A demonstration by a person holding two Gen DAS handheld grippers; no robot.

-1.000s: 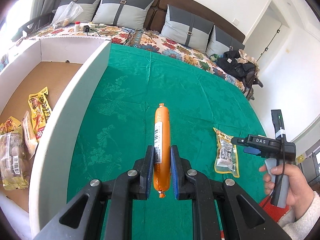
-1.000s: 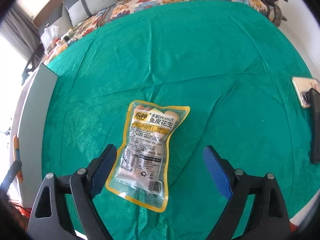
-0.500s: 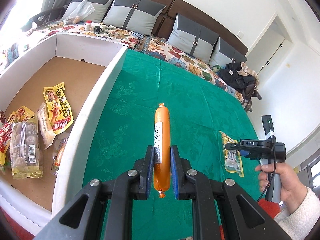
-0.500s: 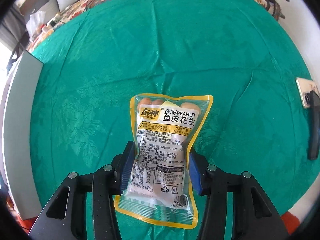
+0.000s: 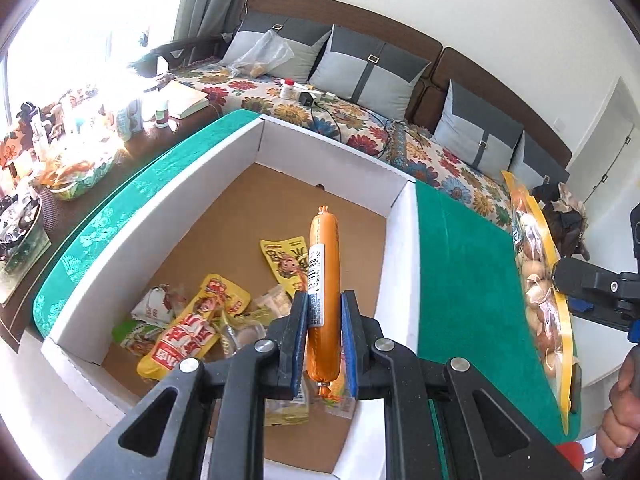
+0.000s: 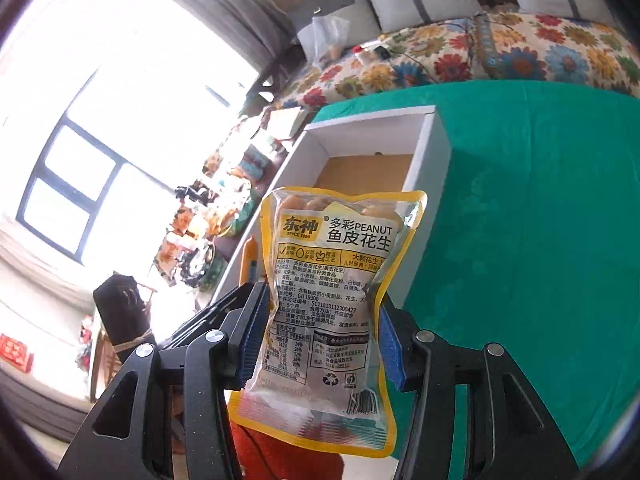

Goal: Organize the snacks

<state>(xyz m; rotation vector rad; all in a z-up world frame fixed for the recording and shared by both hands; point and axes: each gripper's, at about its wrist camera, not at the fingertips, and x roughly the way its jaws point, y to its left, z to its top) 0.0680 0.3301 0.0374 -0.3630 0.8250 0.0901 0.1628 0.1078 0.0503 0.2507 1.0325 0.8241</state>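
Both hand-held grippers (image 5: pixel 324 344) (image 6: pixel 316 340) clamped: sausage (image 5: pixel 323 280), peanut pouch (image 6: pixel 332 280)

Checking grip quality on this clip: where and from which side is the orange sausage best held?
Grip the sausage across its lower third, coming in from its clipped bottom end along its length, as the left gripper does. It is a slim, round, straight stick, so flat fingers on opposite sides hold it steady, leaving the rest free to lower into the box.
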